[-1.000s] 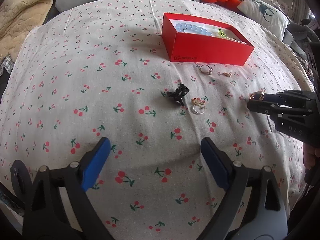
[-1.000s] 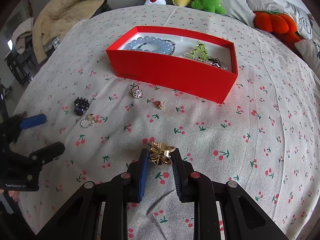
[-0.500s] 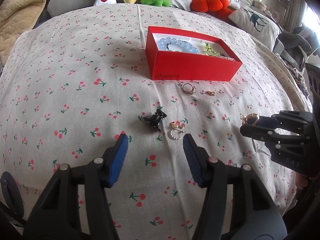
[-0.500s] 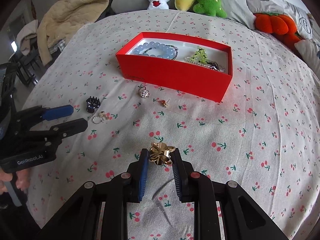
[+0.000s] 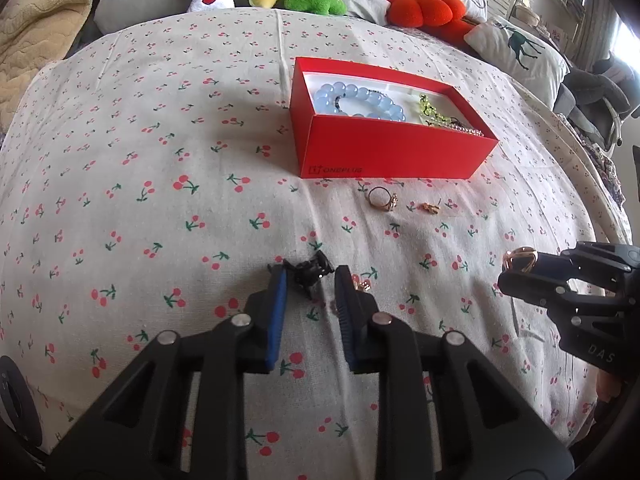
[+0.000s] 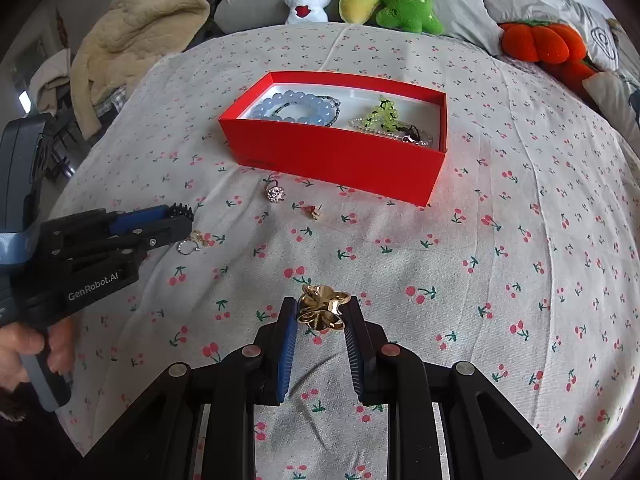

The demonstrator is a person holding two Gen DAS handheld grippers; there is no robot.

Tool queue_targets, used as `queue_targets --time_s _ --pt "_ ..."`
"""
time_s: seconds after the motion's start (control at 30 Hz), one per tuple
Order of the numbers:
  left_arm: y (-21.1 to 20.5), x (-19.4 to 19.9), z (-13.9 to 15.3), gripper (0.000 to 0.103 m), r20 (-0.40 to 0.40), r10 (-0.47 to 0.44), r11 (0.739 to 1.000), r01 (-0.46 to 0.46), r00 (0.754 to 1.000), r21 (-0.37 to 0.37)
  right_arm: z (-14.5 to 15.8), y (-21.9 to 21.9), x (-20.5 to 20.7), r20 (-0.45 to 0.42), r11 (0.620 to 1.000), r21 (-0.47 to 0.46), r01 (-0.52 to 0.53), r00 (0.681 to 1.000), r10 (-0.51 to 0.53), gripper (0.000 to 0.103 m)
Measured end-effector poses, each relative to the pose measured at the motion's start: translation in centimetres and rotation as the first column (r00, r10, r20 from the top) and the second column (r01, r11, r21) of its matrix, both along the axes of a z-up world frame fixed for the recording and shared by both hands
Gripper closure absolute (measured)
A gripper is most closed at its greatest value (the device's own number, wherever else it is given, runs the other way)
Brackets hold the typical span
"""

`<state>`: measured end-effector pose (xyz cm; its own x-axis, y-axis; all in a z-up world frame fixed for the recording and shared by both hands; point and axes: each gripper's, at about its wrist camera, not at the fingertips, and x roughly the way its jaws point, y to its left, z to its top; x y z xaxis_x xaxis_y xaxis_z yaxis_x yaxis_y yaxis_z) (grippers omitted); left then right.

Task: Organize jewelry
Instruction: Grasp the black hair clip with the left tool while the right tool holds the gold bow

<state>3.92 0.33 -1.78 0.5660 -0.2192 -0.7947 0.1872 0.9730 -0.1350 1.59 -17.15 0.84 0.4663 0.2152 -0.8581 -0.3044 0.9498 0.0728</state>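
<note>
The bedsheet [image 6: 500, 240] is matt woven cloth with a cherry print. The red box [image 6: 340, 156] looks like smooth cardboard, a little glossy. The gold flower piece [image 6: 322, 308] is shiny polished metal; the blue beads [image 5: 360, 98] look glassy

Box [image 6: 340, 156] at 12 o'clock, bracelets [image 6: 296, 108] inside; ring [image 6: 275, 193], earring [image 6: 312, 211] just before it; hair claw [image 5: 308, 272], prob. small rings [image 6: 194, 242] at 9.

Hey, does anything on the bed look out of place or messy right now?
Nothing is damaged or spilled. Several small pieces lie loose on the cherry sheet outside the red box: a ring, an earring and a small cluster by the left claw.
</note>
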Motion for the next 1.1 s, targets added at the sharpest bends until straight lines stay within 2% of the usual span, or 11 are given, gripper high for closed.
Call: queue_targets --time_s 0.03,0.07,0.3,0.73,1.1 --pt "0.0 0.0 0.0 0.09 0.002 0.0 1.0 0.0 1.0 0.003 0.0 0.0 0.0 -0.001 1.0 -0.001 0.0 1.0 0.0 0.079" --pt "0.0 0.0 0.1 0.09 0.002 0.0 1.0 0.0 1.0 0.006 0.0 0.0 0.0 -0.001 1.0 -0.001 0.0 1.0 0.0 0.079" --pt "0.0 -0.4 0.7 0.091 0.014 -0.009 1.0 0.009 1.0 0.013 0.0 0.0 0.0 0.0 1.0 -0.001 0.0 1.0 0.0 0.079" --pt "1.1 -1.5 1.6 0.091 0.015 -0.013 1.0 0.014 1.0 -0.019 0.8 -0.2 0.0 0.016 1.0 0.016 0.01 1.0 -0.01 0.079" --pt "0.3 -1.1 4.1 0.091 0.061 -0.002 0.999 0.005 0.998 -0.033 3.3 0.0 1.5 0.061 0.997 0.063 0.033 0.997 -0.037 0.079"
